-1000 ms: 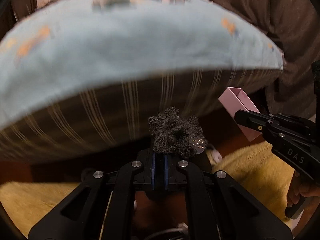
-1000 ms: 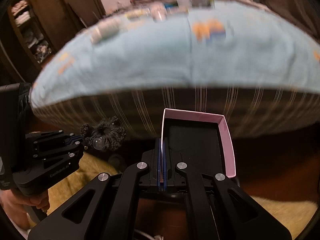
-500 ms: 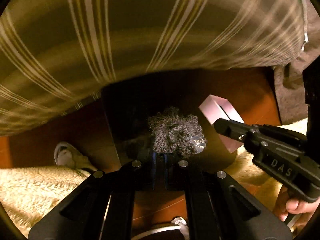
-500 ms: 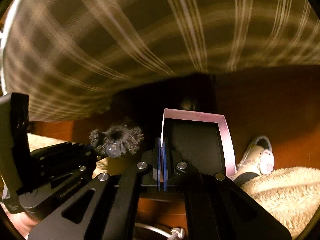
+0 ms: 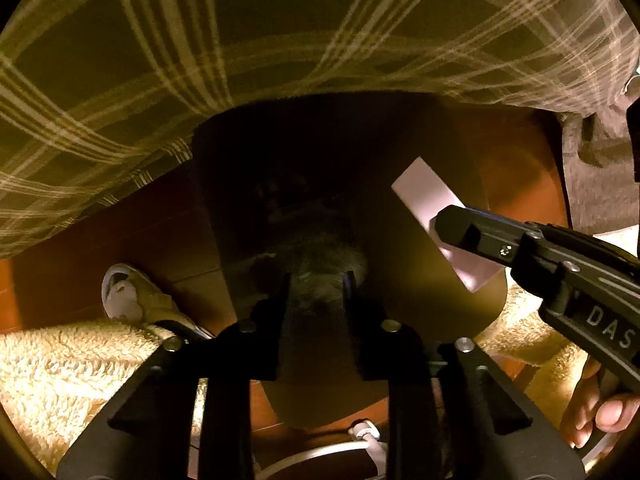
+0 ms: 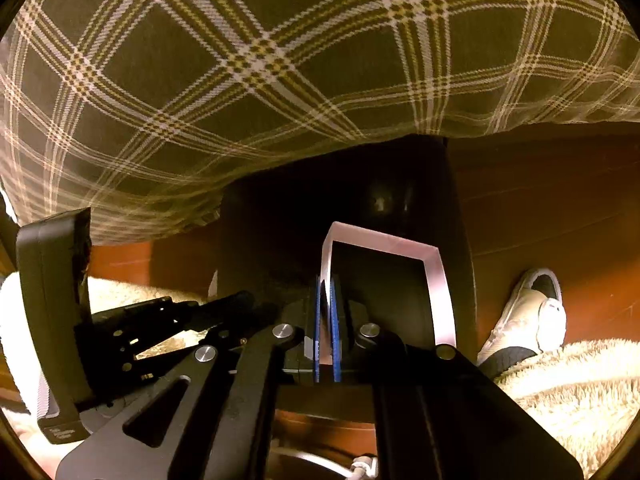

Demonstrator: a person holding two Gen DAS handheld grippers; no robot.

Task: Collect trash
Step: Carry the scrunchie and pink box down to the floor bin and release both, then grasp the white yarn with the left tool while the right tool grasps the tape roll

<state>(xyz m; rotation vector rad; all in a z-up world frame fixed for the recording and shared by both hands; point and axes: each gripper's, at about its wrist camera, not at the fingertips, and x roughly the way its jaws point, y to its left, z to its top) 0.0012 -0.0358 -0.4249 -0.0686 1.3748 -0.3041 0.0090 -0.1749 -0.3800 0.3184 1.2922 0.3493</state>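
Observation:
A dark round trash bin [image 5: 404, 300] stands on the floor below both grippers. My left gripper [image 5: 316, 280] points down into it and its jaws are opening. The dark knitted scrunchie [image 5: 316, 256] is a blur between the parted fingertips and no longer looks pinched. From the right, my right gripper [image 5: 444, 236] holds a pink open box [image 5: 424, 188] over the bin. In the right wrist view the blue pads of the right gripper [image 6: 327, 292] hold one wall of the pink box [image 6: 438, 280], just starting to part. The left gripper [image 6: 240, 300] is beside it over the bin [image 6: 460, 220].
A plaid bedspread [image 5: 280, 20] hangs down right behind the bin and fills the top of both views. On the red-brown wooden floor lie a fluffy cream rug [image 5: 60, 368] and a pale shoe [image 5: 124, 296]. Another shoe [image 6: 536, 312] sits right of the bin.
Both grippers have come down from the bed's height to just above the bin. The left jaws have parted and the scrunchie has gone from sharply held to a dark blur. The pink box stays gripped.

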